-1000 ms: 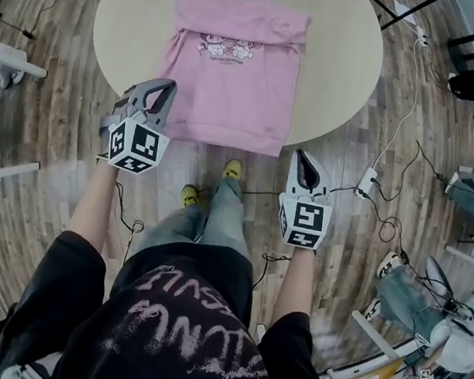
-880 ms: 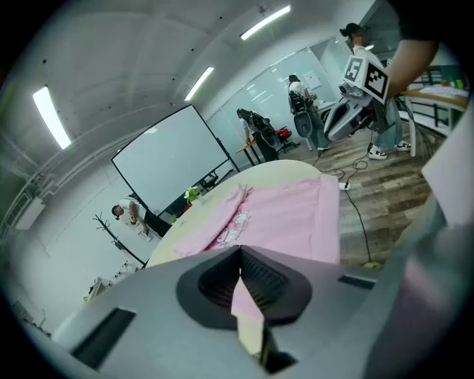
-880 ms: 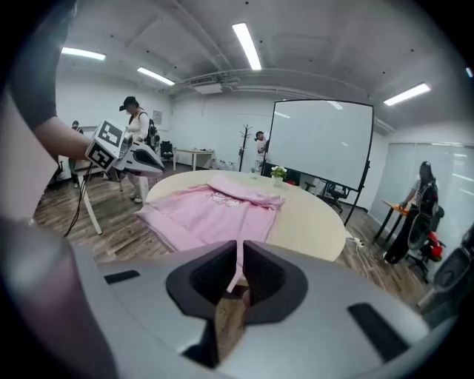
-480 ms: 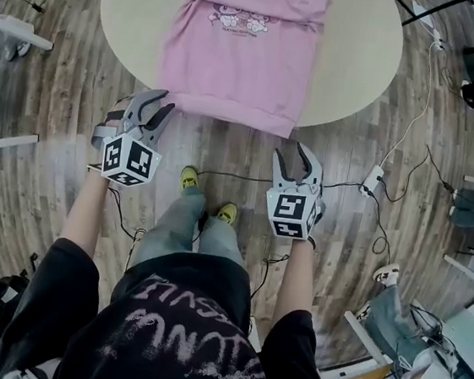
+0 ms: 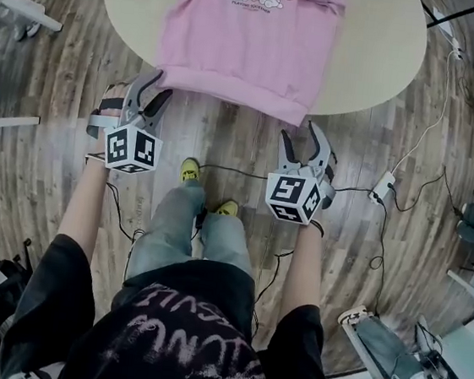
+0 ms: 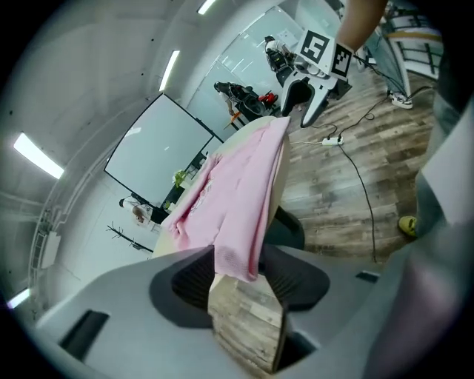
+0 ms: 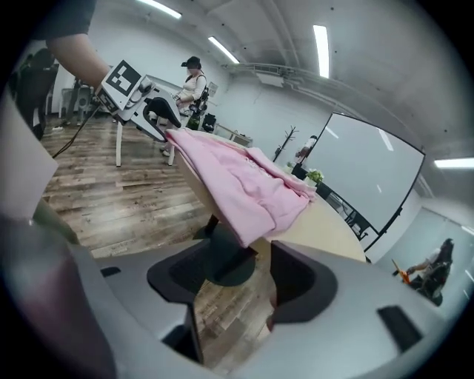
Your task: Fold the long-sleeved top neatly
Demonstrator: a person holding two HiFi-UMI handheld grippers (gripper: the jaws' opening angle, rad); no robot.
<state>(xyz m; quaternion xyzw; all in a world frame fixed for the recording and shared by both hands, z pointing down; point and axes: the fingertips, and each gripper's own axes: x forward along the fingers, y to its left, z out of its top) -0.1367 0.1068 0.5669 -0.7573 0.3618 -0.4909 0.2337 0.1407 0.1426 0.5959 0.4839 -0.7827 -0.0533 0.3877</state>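
Left gripper [image 5: 163, 83], right gripper [image 5: 299, 130]: jaws newly apart, empty; top [image 5: 254, 42] (pink) overhanging.

The pink long-sleeved top [image 5: 253, 33] lies folded on the round surface [image 5: 380, 56]; its print faces up. Its hem hangs over the near edge.

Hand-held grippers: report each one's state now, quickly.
Left hand-held gripper: open, jaws have just been opening, gripping nothing; pink top hem close ahead.
Right hand-held gripper: open, jaws have just been opening, nothing between them.
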